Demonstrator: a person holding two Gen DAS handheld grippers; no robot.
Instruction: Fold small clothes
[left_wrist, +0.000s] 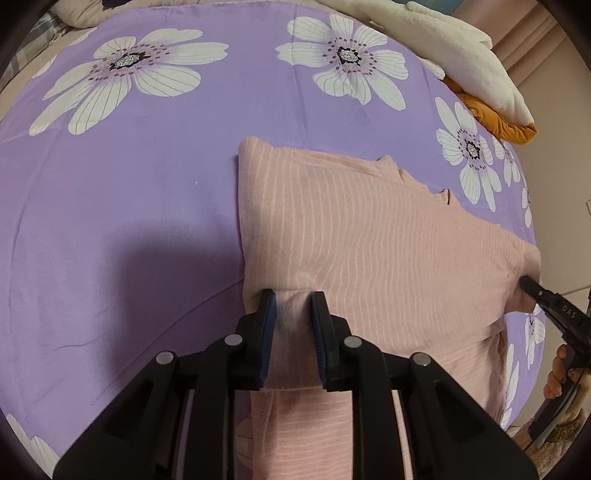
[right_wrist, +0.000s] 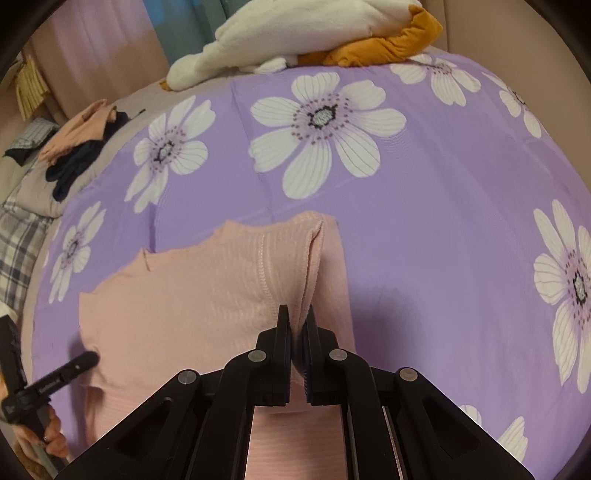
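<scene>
A small pink striped top (left_wrist: 369, 236) lies on a purple bedsheet with white flowers (left_wrist: 129, 206). My left gripper (left_wrist: 293, 301) is shut on a pinched fold of the top at its left side. My right gripper (right_wrist: 295, 317) is shut on the top's folded right edge (right_wrist: 306, 266), lifting it a little. The top also fills the middle of the right wrist view (right_wrist: 192, 295). Each gripper shows in the other's view: the right one at the far right (left_wrist: 532, 288), the left one at the lower left (right_wrist: 85, 360).
A pile of white and orange clothes (left_wrist: 480, 85) lies at the far right of the bed; it also shows at the top of the right wrist view (right_wrist: 314, 33). More clothes, pink and navy (right_wrist: 81, 144), lie at the left beside a plaid pillow (right_wrist: 18, 236).
</scene>
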